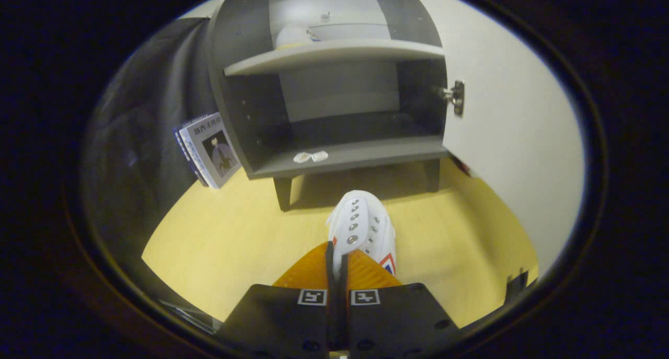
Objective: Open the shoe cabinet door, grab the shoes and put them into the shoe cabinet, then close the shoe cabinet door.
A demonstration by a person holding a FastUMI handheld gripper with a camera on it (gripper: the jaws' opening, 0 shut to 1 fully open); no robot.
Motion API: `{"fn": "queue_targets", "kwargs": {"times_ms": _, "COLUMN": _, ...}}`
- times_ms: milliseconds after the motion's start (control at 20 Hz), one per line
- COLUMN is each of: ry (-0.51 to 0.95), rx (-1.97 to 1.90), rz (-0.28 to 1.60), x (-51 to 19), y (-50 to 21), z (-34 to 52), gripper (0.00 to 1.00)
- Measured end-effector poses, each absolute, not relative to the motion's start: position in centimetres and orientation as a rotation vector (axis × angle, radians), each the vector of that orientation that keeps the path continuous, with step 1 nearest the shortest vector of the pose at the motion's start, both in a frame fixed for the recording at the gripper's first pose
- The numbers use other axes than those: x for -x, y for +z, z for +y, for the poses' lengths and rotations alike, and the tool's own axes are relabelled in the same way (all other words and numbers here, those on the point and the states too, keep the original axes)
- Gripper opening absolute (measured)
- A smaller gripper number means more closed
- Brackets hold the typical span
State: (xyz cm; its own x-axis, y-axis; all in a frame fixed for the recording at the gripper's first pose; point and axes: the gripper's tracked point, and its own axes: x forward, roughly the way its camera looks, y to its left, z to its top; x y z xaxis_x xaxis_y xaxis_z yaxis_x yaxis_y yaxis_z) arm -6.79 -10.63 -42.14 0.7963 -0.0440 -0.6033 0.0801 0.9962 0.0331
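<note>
Orange ribbed fingers of the gripper point(337, 262) are pressed nearly together on the rear edge of a white lace-up sneaker with metal eyelets and a red-and-blue side mark point(361, 229), pinching what looks like the collar or heel wall between them, though the exact contact is partly hidden. The sneaker juts out ahead of the fingers, toe toward the grey shoe cabinet with two shelves point(334, 87), apparently above the yellow wooden floor point(219, 239), still well short of the opening. The white cabinet door point(512, 139) stands swung wide on its metal hinge point(456, 97). On the upper grey shelf point(334, 53) sits a pale object that may be the other shoe, too dim to be sure; on the lower shelf point(345, 158) lies a small white crumpled scrap point(310, 156). A blue-and-white book point(209, 150) leans against the cabinet's left side. By my reading, the shoe is in carry and placement comes next. The grip is thin and far back, so the toe could droop or the shoe twist and slip free. On the way in, the toe might catch the lower shelf's front lip or run over the scrap and sit crooked, which could block the door from closing.
</note>
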Motion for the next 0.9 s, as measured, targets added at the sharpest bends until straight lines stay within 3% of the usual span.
{"fn": "queue_targets", "kwargs": {"times_ms": 550, "ry": -0.123, "rx": -0.039, "rz": 0.336, "x": 3.7, "y": -23.0, "z": -11.3, "gripper": 0.02}}
{"fn": "queue_targets", "kwargs": {"times_ms": 900, "ry": -0.117, "rx": 0.021, "rz": 0.199, "x": -0.7, "y": -14.5, "z": -11.7, "gripper": 0.02}}
